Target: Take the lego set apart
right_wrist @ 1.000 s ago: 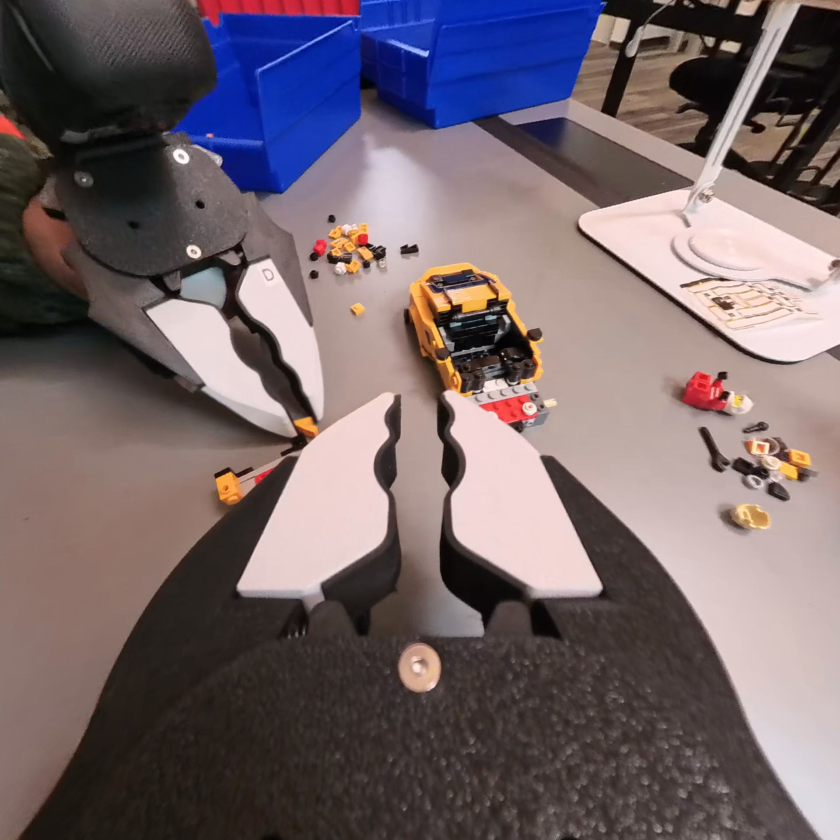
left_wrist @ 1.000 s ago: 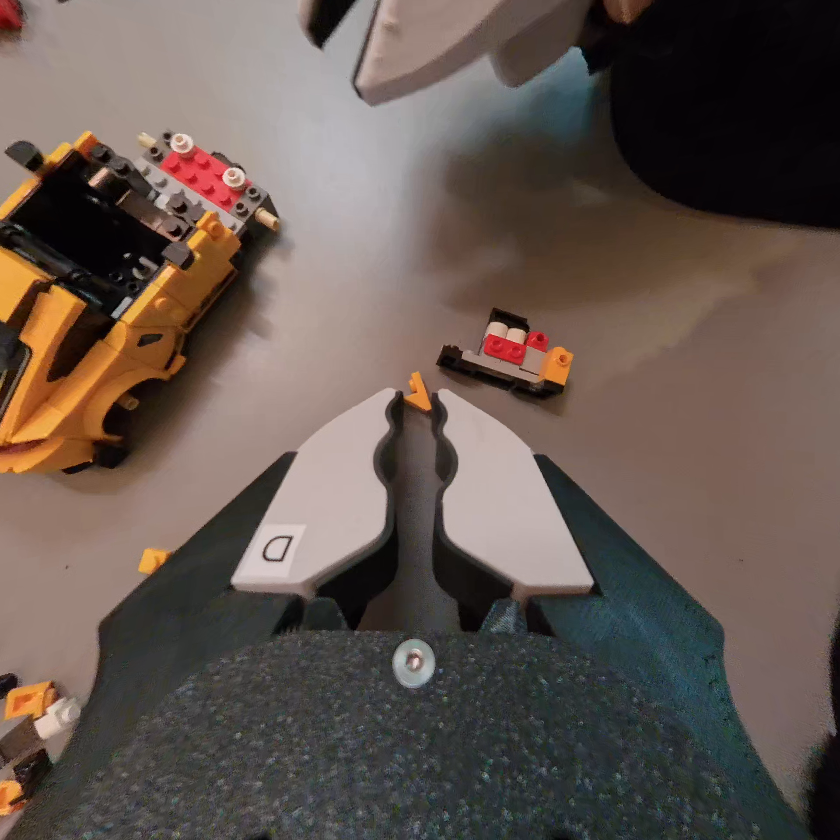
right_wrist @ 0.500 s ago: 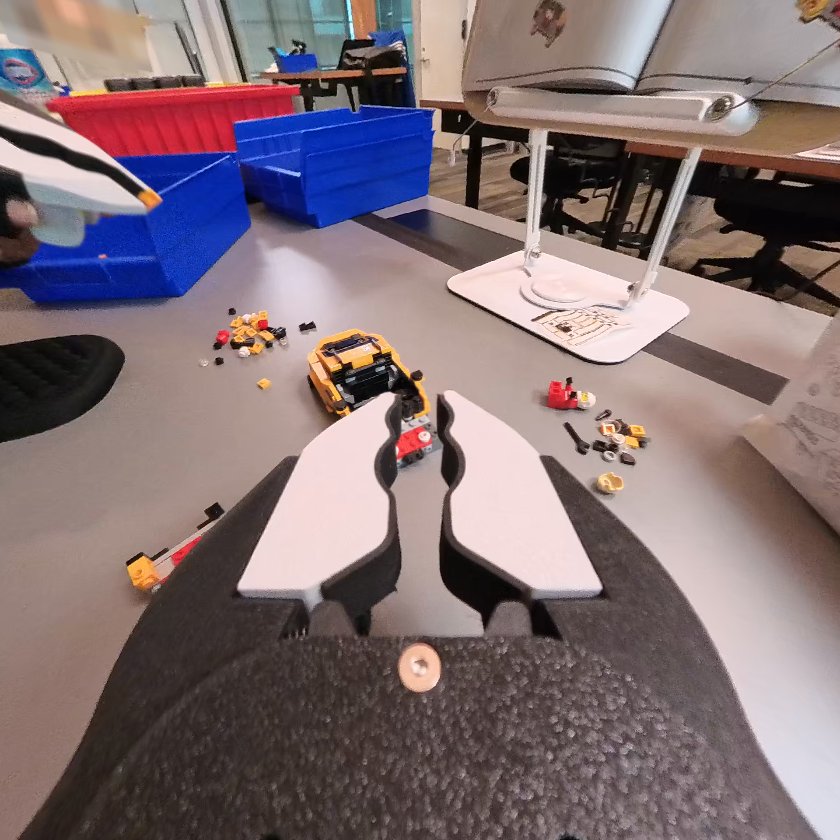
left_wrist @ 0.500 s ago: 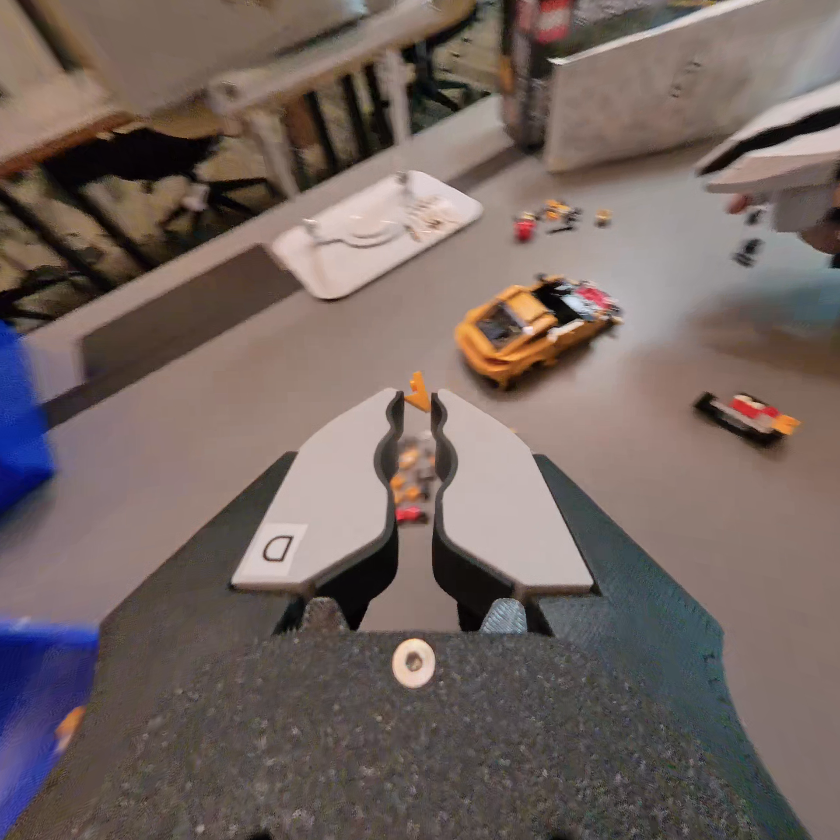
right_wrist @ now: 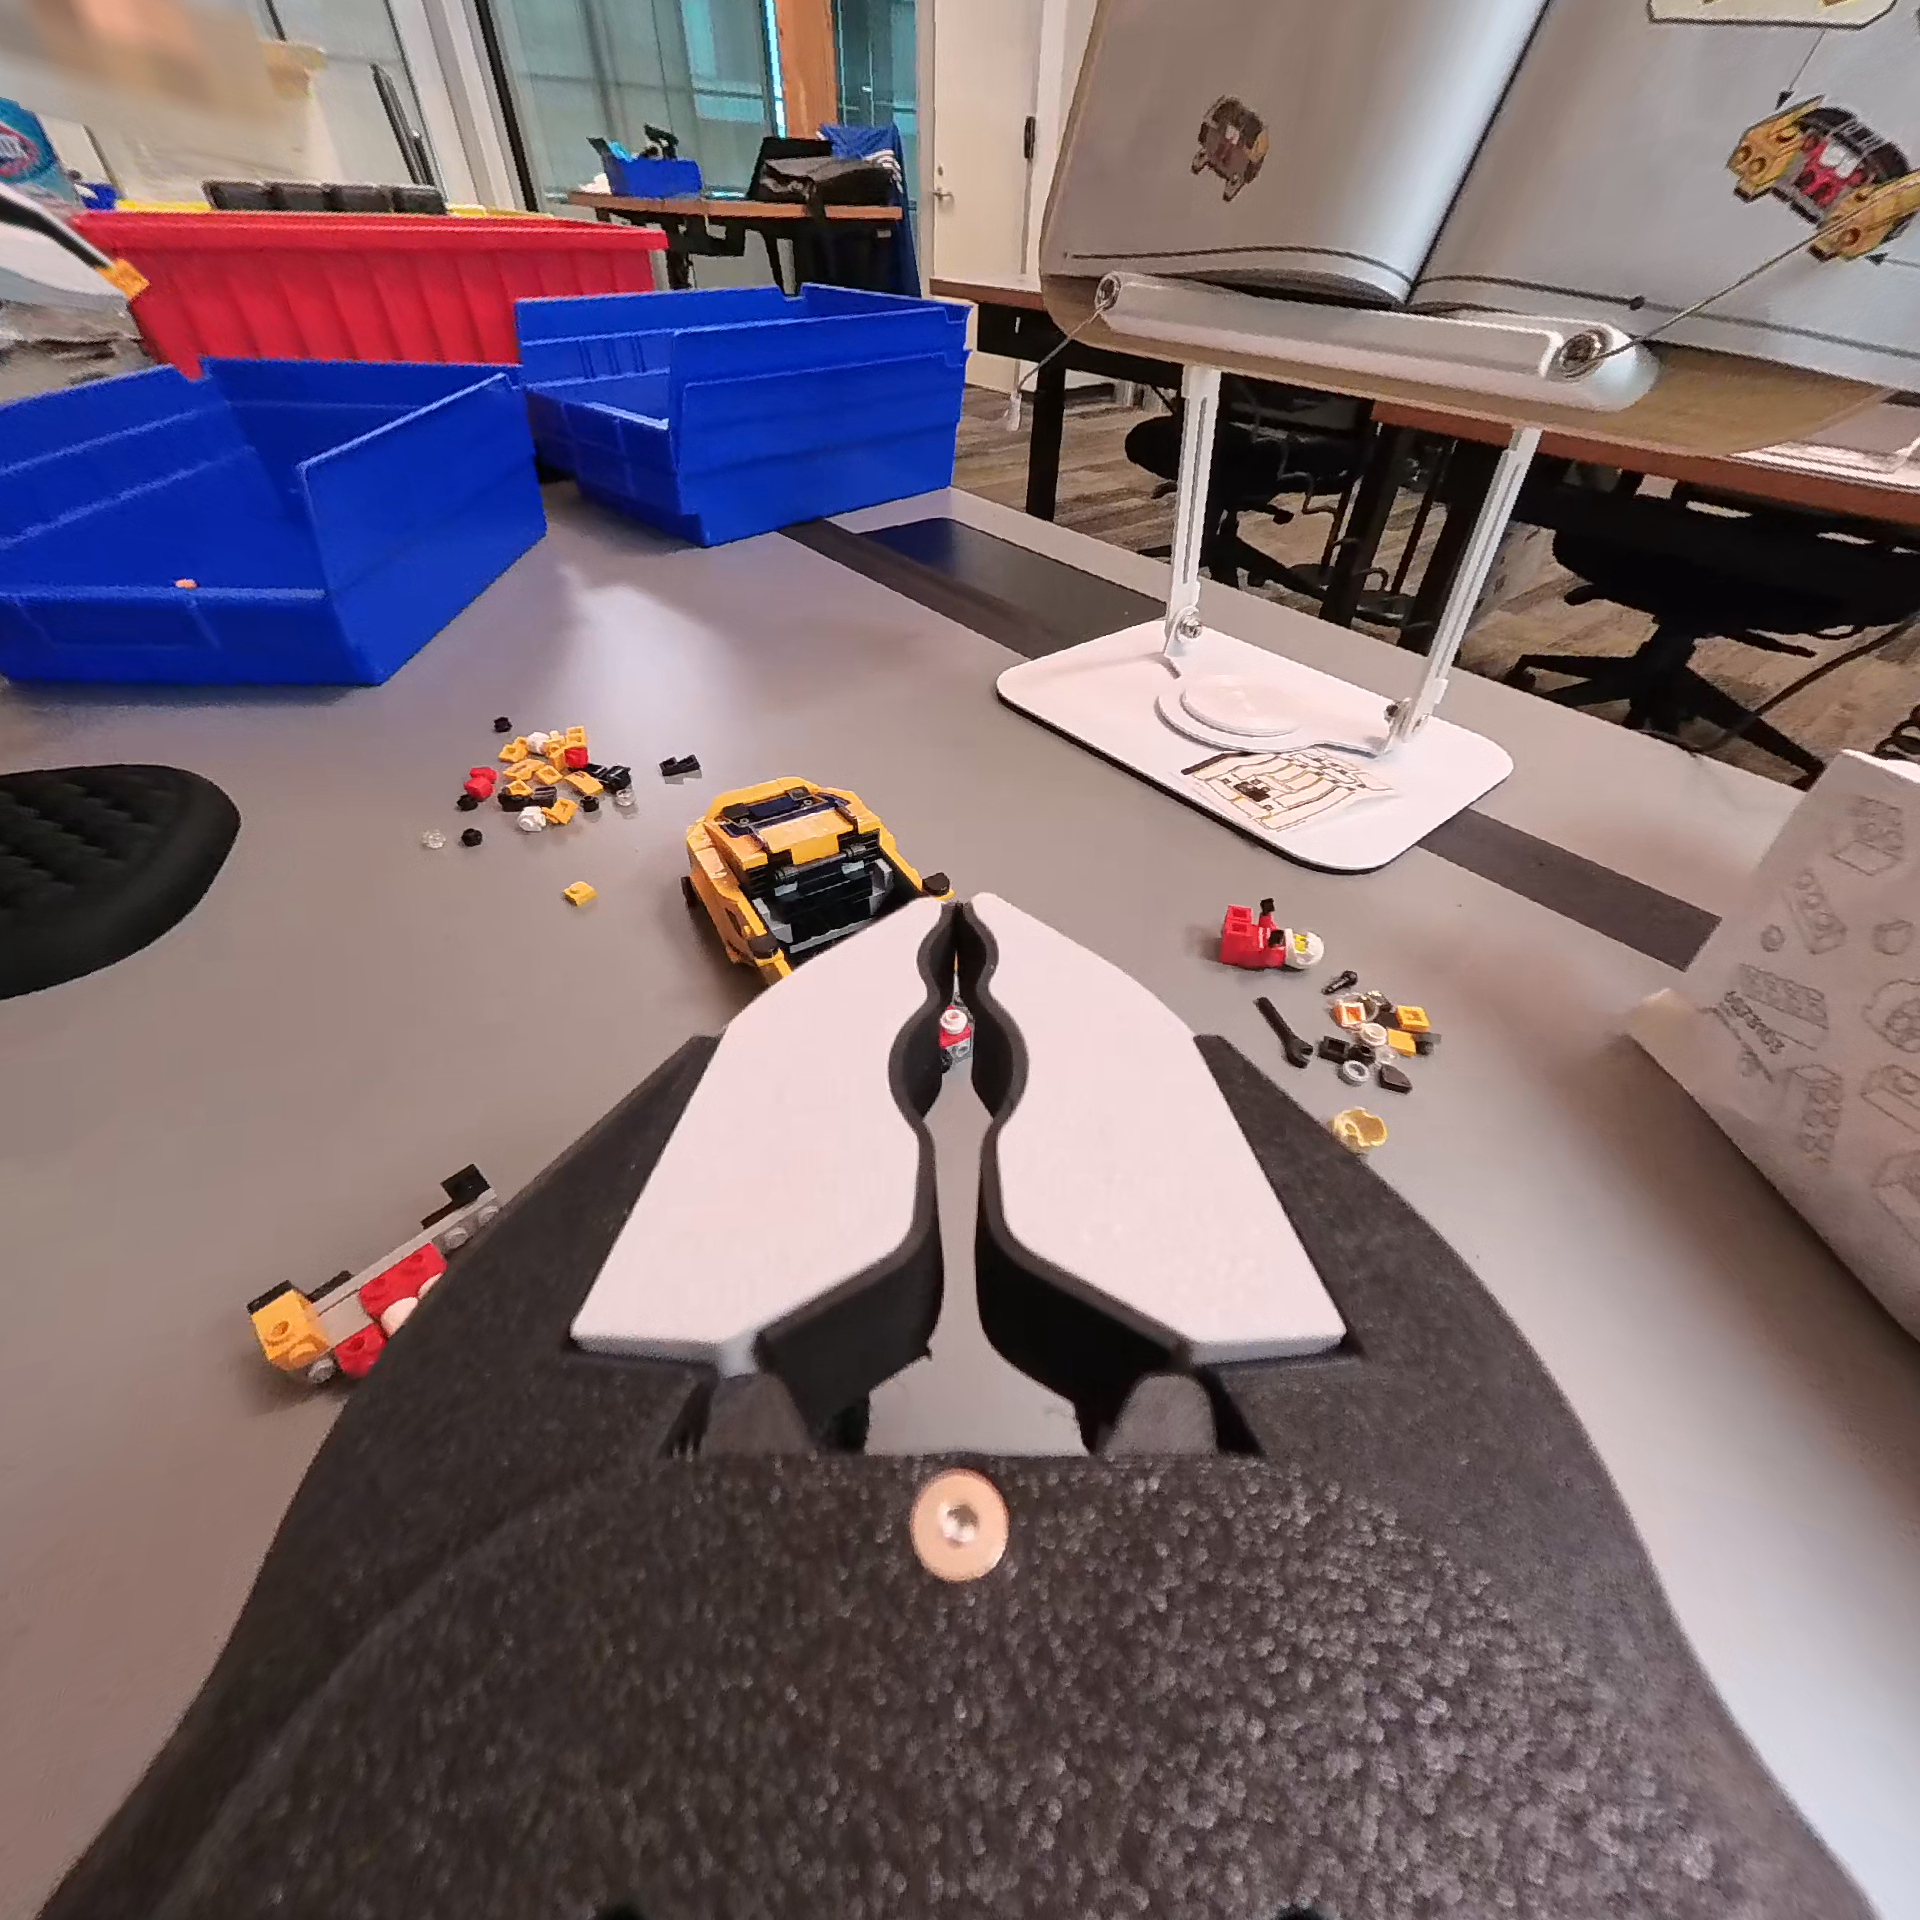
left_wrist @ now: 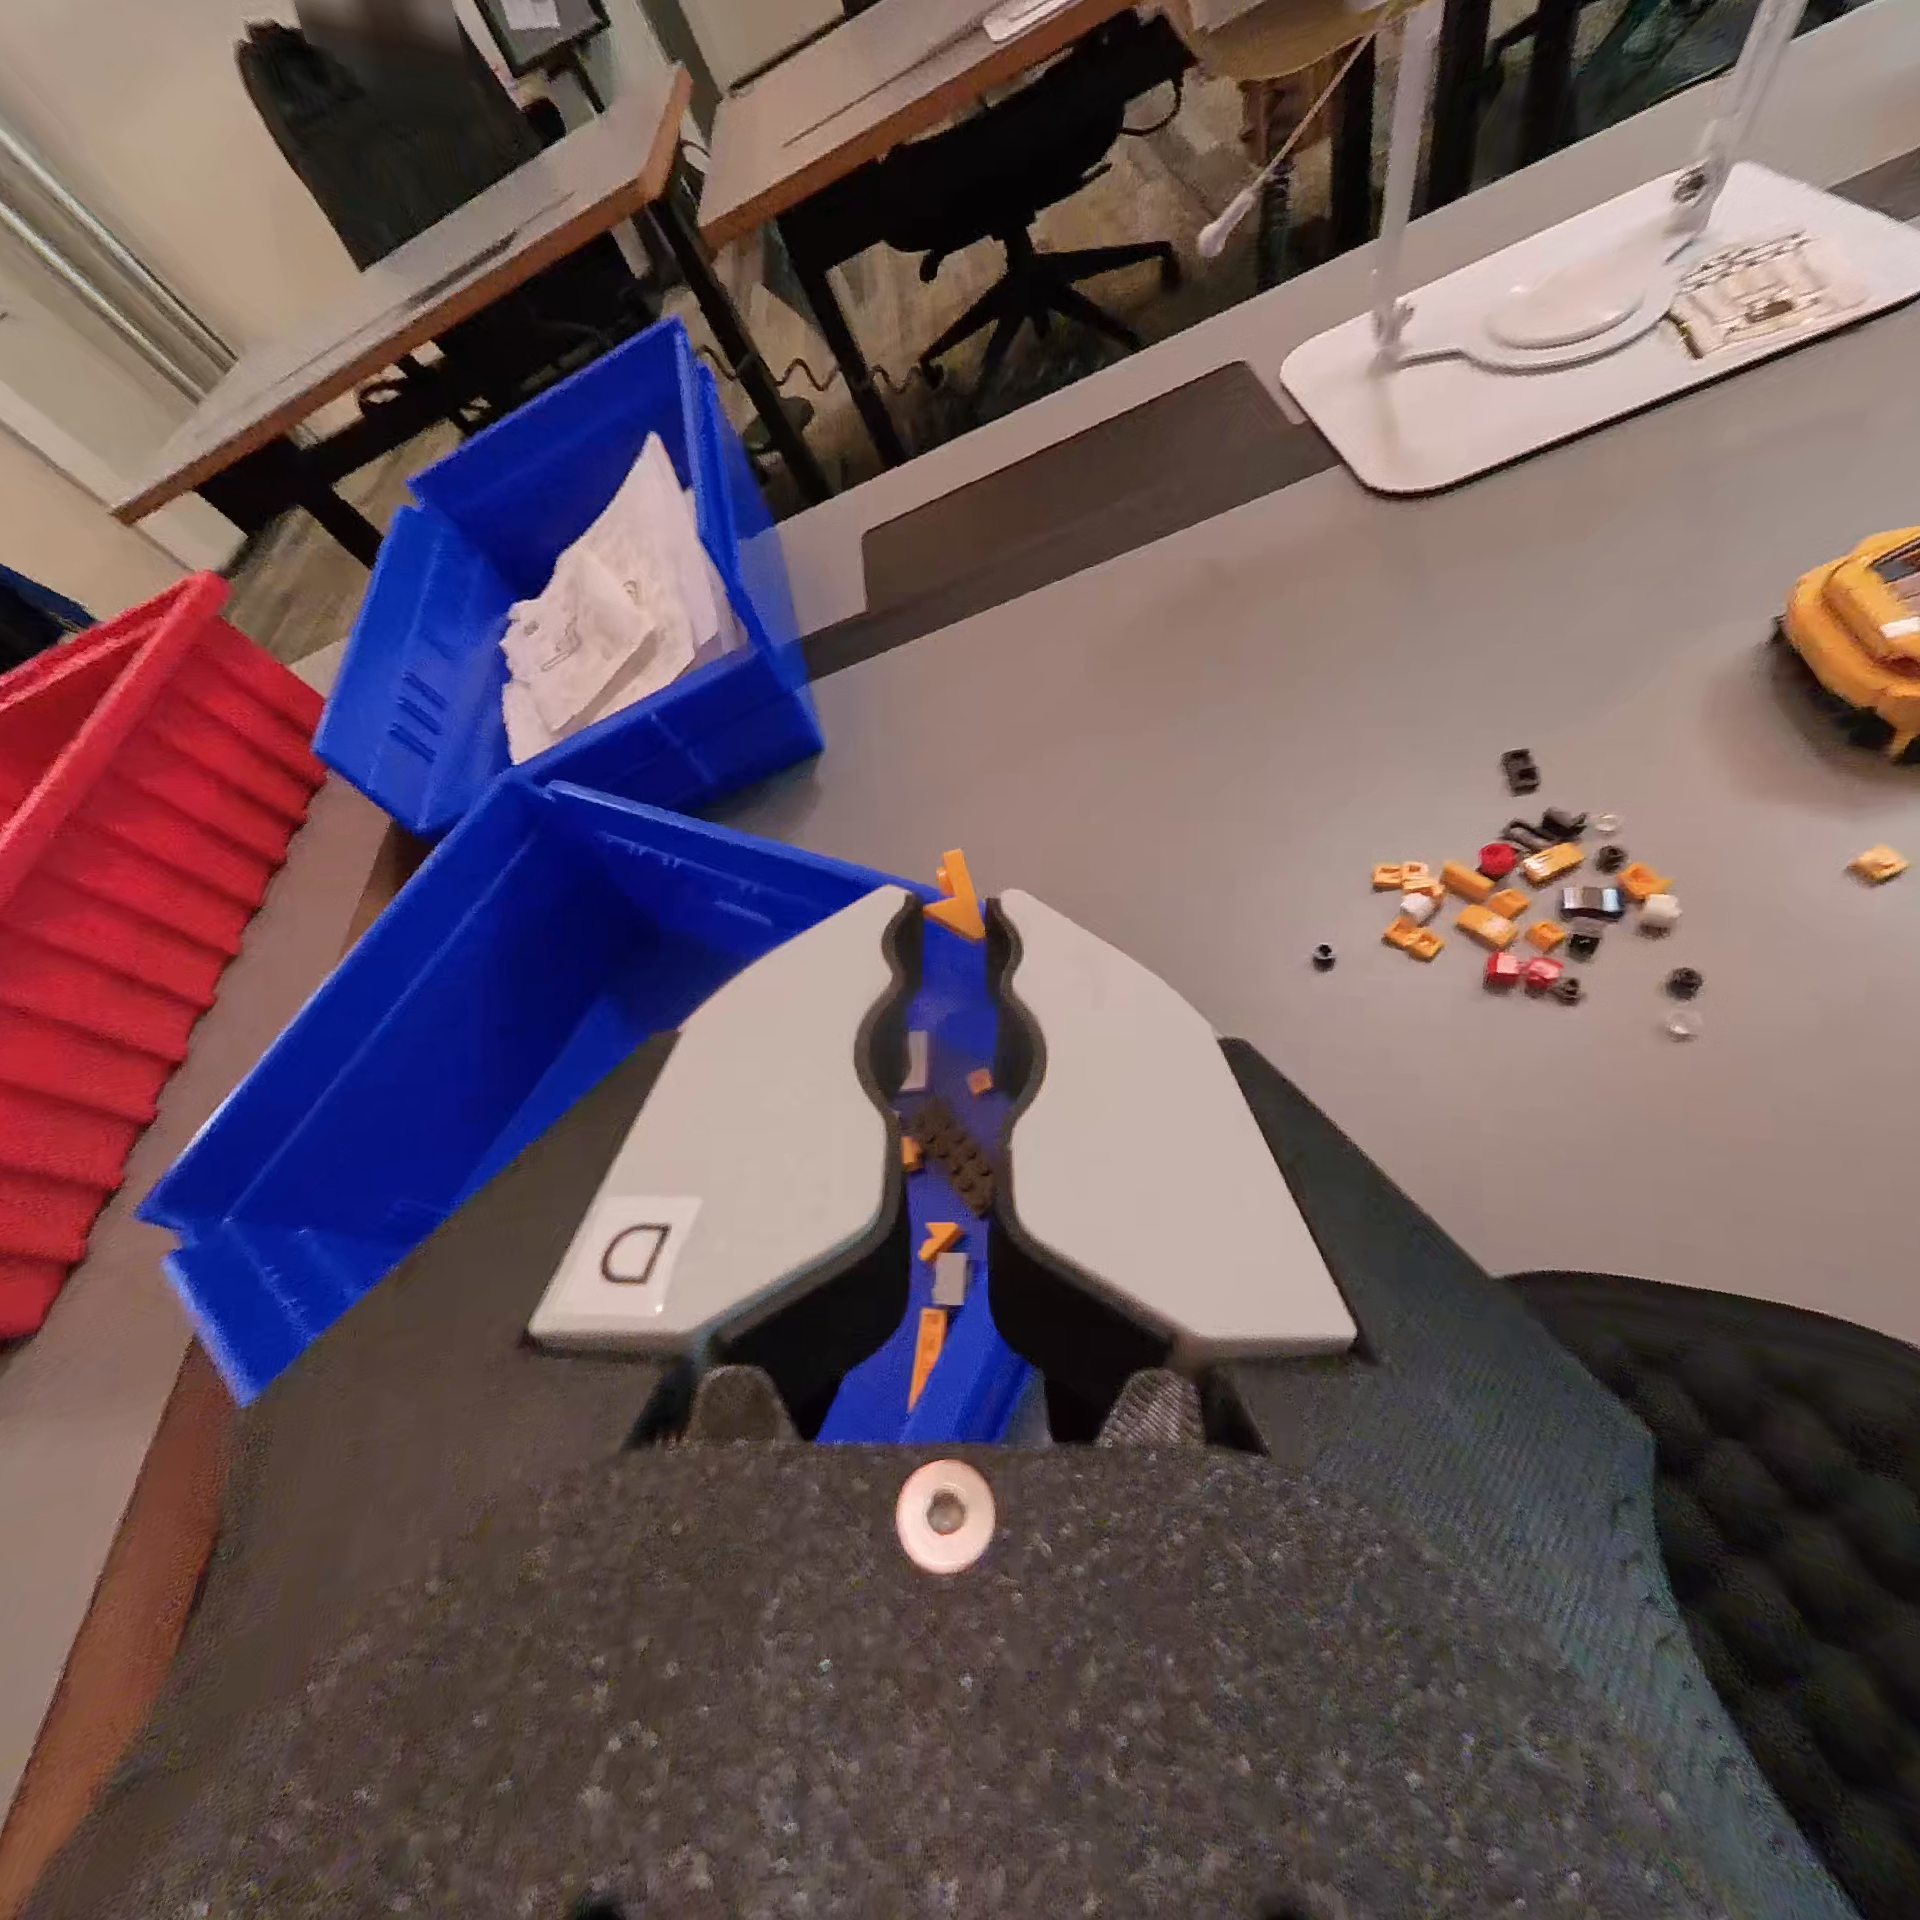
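My left gripper (left_wrist: 956,906) is shut on a small orange wedge piece (left_wrist: 952,883) and holds it above the near blue bin (left_wrist: 416,1039), where several loose pieces lie. Its tip with the orange piece also shows at the top left of the right wrist view (right_wrist: 116,275). The yellow lego car (right_wrist: 790,862) stands on the grey table, and it also shows at the right edge of the left wrist view (left_wrist: 1860,644). My right gripper (right_wrist: 958,916) hovers just in front of the car's rear, jaws together and empty. A small red, grey and yellow sub-assembly (right_wrist: 364,1299) lies at the left.
Loose piece piles lie left of the car (right_wrist: 540,774) and right of it (right_wrist: 1361,1029), with a red piece (right_wrist: 1257,935) nearby. A second blue bin (left_wrist: 582,623) holds papers. A red bin (left_wrist: 104,831), a white stand base (right_wrist: 1247,727) and a booklet (right_wrist: 1818,1039) border the table. My hands' fingertips stand some 45 cm from each other.
My left gripper has swung left from the table to above the blue bin, still holding the orange piece. My right gripper's jaws have closed and it has drawn back from the car.
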Motion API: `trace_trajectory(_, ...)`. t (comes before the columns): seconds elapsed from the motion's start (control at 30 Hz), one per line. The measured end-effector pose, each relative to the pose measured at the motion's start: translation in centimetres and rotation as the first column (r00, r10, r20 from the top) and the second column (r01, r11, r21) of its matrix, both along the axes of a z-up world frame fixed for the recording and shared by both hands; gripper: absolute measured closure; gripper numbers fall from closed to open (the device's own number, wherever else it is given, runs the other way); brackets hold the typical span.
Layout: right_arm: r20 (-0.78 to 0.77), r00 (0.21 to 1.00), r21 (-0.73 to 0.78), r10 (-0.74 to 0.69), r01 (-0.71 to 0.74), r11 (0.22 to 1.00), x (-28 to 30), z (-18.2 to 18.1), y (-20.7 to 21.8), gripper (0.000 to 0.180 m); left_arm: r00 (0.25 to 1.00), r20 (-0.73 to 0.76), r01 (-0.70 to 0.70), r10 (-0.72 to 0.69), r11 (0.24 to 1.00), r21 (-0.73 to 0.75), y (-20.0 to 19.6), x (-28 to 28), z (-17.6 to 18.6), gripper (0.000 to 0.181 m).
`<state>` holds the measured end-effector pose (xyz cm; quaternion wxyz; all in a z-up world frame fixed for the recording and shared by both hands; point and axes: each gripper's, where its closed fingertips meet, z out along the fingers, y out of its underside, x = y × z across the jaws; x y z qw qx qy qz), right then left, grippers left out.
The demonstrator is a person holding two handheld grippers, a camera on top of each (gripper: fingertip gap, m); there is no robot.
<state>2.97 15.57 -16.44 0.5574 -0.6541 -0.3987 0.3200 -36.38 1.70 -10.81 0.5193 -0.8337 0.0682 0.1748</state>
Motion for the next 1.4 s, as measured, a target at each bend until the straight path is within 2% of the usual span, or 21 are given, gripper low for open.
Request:
trace_trajectory(0.13,-0.002,1.000,0.003,-0.014,0.014,1.000,0.3,0.1,0.1,0.180,0.990,-0.134,-0.049,0.054,0.998,0.036,-0.5,-2.2,-0.6,0.170)
trace_trajectory(0.23,-0.005,1.000,-0.007,-0.013,0.013,1.000,0.3,0.0,0.2,0.180,0.966,-0.254,-0.037,0.053,0.997,0.067,-0.7,-3.3,-1.4,0.170)
trace_trajectory(0.4,0.003,1.000,-0.039,-0.005,0.005,0.999,0.2,-0.6,0.2,0.180,0.935,-0.354,-0.065,0.024,0.992,-0.104,-1.4,-4.7,-4.8,0.169)
trace_trajectory(0.53,0.002,1.000,-0.059,0.001,0.000,0.998,0.3,-0.9,0.2,0.180,0.951,-0.310,-0.066,0.001,0.978,-0.200,-1.7,-5.3,-6.5,0.170)
trace_trajectory(0.6,0.003,1.000,-0.069,0.001,-0.001,0.998,0.2,-1.0,0.2,0.180,0.968,-0.252,-0.063,0.003,0.971,-0.230,-1.6,-5.5,-7.2,0.160)
trace_trajectory(0.73,0.007,1.000,-0.077,0.002,-0.001,0.997,0.2,-1.2,0.3,0.180,0.987,-0.163,-0.028,-0.007,0.978,-0.209,-1.3,-4.8,-6.9,0.154)
trace_trajectory(0.8,0.008,1.000,-0.078,0.003,-0.002,0.997,0.2,-1.3,0.2,0.180,0.993,-0.086,0.064,-0.076,0.989,-0.132,-0.5,-2.3,-5.7,0.157)
trace_trajectory(0.87,0.005,1.000,-0.078,0.006,-0.005,0.997,0.2,-1.2,0.2,0.180,0.976,0.001,0.219,-0.219,0.973,-0.073,0.4,2.0,-4.8,0.160)
trace_trajectory(1.0,-0.002,1.000,-0.077,0.014,-0.014,0.997,0.2,-1.1,0.1,0.180,0.835,0.171,0.534,-0.523,0.845,-0.026,1.9,12.6,-5.0,0.161)
trace_trajectory(1.13,-0.006,0.999,-0.077,0.036,-0.036,0.996,0.1,-1.0,-0.2,0.180,0.603,0.284,0.782,-0.746,0.623,-0.022,2.2,22.9,-6.9,0.160)
trace_trajectory(1.23,0.003,0.997,-0.076,0.072,-0.071,0.995,-0.2,-1.2,-0.6,0.180,0.456,0.315,0.886,-0.832,0.459,-0.070,2.1,28.5,-9.1,0.157)
trace_trajectory(1.4,0.028,0.990,-0.070,0.140,-0.138,0.988,-0.8,-1.5,-1.7,0.180,0.292,0.305,0.949,-0.907,0.236,-0.209,2.0,33.0,-12.7,0.151)
